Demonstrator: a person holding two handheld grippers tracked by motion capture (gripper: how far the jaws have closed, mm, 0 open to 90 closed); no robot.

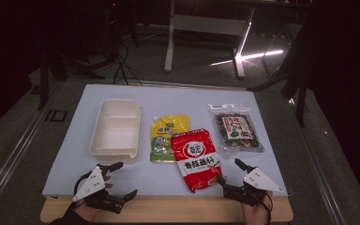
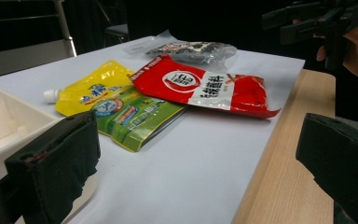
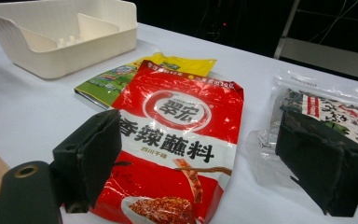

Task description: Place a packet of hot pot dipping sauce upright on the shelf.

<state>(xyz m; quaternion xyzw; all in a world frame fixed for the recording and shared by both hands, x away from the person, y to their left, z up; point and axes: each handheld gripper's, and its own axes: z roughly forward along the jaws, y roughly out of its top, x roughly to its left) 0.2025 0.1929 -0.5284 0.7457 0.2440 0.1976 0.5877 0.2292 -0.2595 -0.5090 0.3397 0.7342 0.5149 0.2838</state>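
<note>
Three packets lie in the middle of the white mat. A red packet (image 1: 197, 158) (image 3: 177, 140) (image 2: 205, 88) partly covers a yellow and green spouted pouch (image 1: 166, 137) (image 2: 107, 102) (image 3: 121, 74). A clear bag of dark seaweed (image 1: 236, 127) (image 3: 326, 109) (image 2: 191, 50) lies to their right. My left gripper (image 1: 122, 180) (image 2: 196, 163) stands open near the front edge, below a white tray (image 1: 115, 129), with nothing between its jaws. My right gripper (image 1: 229, 172) (image 3: 205, 163) is open by the red packet's near right corner, its pads clear of the packet.
The white tray (image 3: 60, 56) (image 2: 0, 121) has a divider and looks empty. A bare wooden strip (image 1: 168, 211) runs along the table's front edge. Beyond the table are dark floor, cables and a desk frame (image 1: 206, 28). In the left gripper view the other hand's gripper (image 2: 317, 18) is at top right.
</note>
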